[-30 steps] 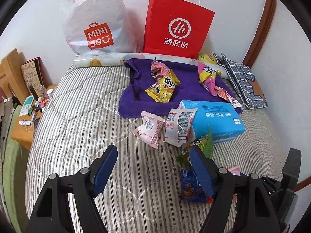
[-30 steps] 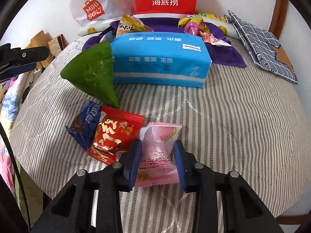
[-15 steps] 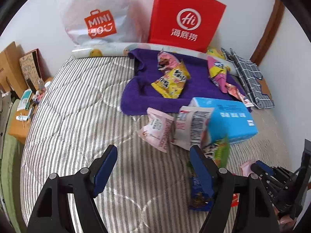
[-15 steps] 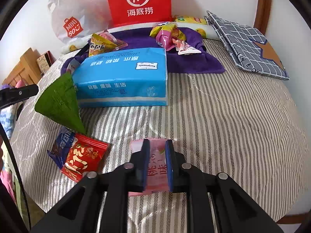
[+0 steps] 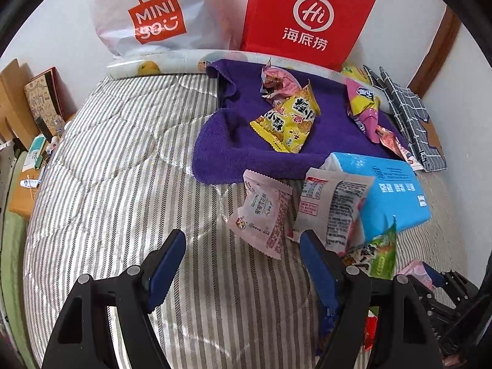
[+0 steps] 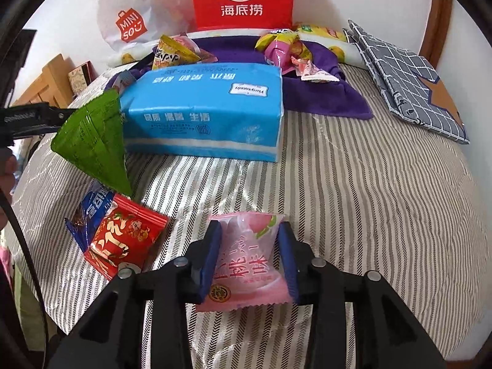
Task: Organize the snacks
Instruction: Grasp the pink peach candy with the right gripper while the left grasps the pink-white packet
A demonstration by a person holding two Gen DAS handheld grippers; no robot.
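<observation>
Snack packets lie scattered on a striped bed. My right gripper [image 6: 249, 255] stands open around a pink peach-flavour packet [image 6: 246, 258] lying on the bed, one finger on each side. To its left lie a red packet [image 6: 123, 240], a blue packet [image 6: 89, 212] and a green triangular packet [image 6: 92, 144]. My left gripper [image 5: 243, 267] is open and empty above the bed, just short of a pale pink packet [image 5: 264, 212] and a white packet [image 5: 332, 206]. A yellow packet [image 5: 289, 120] lies on the purple towel [image 5: 233, 135].
A blue tissue pack [image 6: 203, 110] lies mid-bed. A red paper bag [image 5: 307, 18] and a white Miniso bag [image 5: 153, 15] stand against the back wall. A checked grey cloth [image 6: 409, 80] lies at the right. A wooden side table [image 5: 27, 166] with clutter stands left of the bed.
My right gripper, shut tight on the pink packet half a second ago, has opened; the packet now rests between the spread fingers. My left gripper has moved forward toward the pale pink and white packets.
</observation>
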